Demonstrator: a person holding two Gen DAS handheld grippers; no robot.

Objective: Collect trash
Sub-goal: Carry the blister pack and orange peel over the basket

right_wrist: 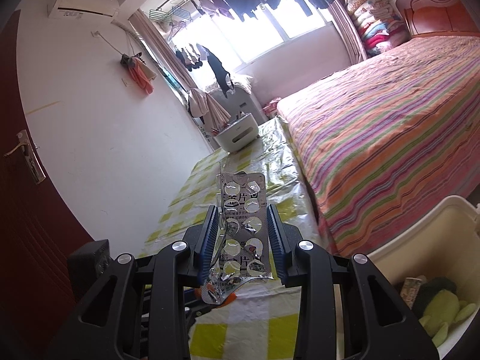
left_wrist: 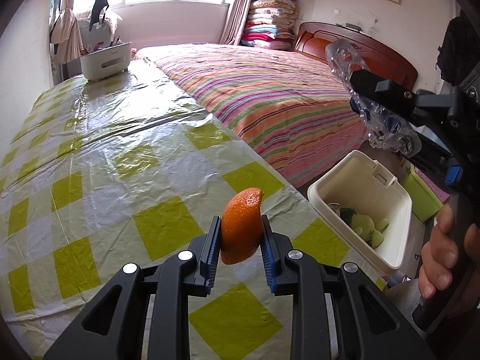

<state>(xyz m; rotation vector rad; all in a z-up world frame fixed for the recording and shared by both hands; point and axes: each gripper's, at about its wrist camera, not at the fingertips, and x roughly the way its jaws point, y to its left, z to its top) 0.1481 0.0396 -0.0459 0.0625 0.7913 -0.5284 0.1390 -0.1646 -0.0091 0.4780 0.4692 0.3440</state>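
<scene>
An orange peel (left_wrist: 241, 226) is clamped between the blue pads of my left gripper (left_wrist: 241, 234), held above the checked tablecloth (left_wrist: 105, 162). My right gripper (right_wrist: 243, 234) is shut on an empty silver blister pack (right_wrist: 243, 234), which stands upright between its pads. In the left wrist view the right gripper (left_wrist: 364, 99) and the blister pack (left_wrist: 348, 57) hang at the right, above the open white bin (left_wrist: 378, 249), with a hand (left_wrist: 444, 255) on the handle. The white bin (right_wrist: 420, 228) holds green scraps (right_wrist: 444, 312) and shows at the lower right of the right wrist view.
The table (right_wrist: 270, 156) runs along a bed with a striped cover (left_wrist: 270, 90). A white box (left_wrist: 105, 60) stands at the table's far end by the window. A dark red door (right_wrist: 27, 195) is at the left; a green container (left_wrist: 420, 192) sits beyond the bin.
</scene>
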